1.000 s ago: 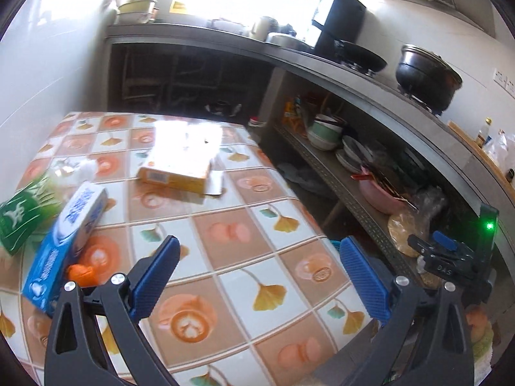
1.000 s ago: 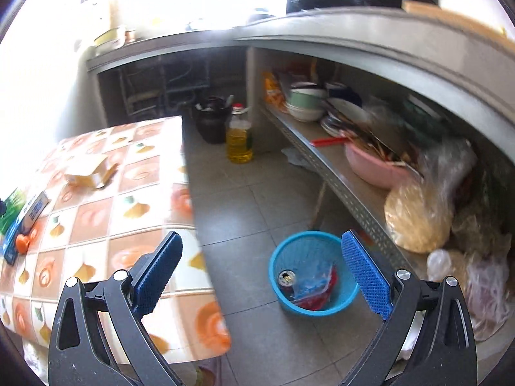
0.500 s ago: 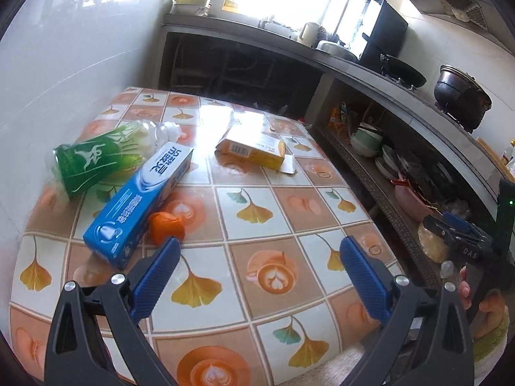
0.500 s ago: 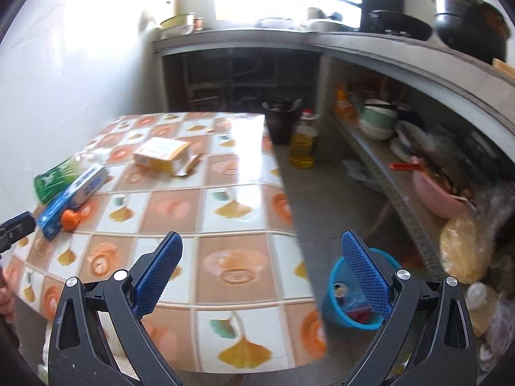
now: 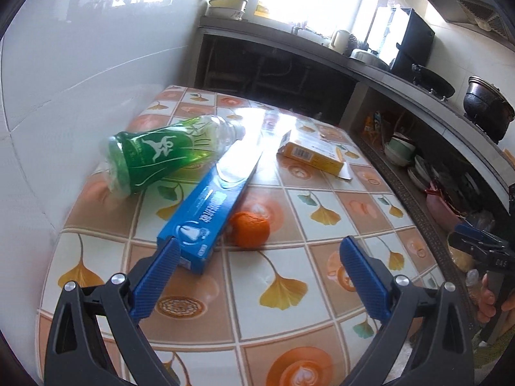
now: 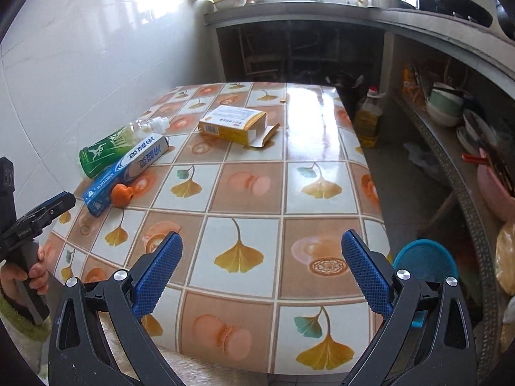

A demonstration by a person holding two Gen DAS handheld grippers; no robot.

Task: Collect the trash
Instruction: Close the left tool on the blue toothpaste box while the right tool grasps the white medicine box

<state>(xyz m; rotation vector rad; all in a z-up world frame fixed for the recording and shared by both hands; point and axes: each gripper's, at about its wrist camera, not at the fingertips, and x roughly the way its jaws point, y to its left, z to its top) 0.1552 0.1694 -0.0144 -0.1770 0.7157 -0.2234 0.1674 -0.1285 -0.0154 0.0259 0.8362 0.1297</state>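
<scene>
Hovering my left gripper (image 5: 257, 270) with jaws spread wide and empty, like my right gripper (image 6: 262, 268), I should centre on the small orange peel lump (image 5: 249, 229) touching the long blue toothpaste box (image 5: 210, 204) before closing.

Each gripper, the left gripper (image 5: 259, 276) and the right gripper (image 6: 262, 273), has two black plastic arms with triangular cut-outs. Silver round screw heads sit just behind the jaws. The fingers (image 5: 156, 276) carry blue pads with a fine knurled texture. Seen from the other side, a dark handle bears pale lettering. A fuzzy green-and-cream sleeve (image 6: 19, 318) covers the wrist behind it.
</scene>
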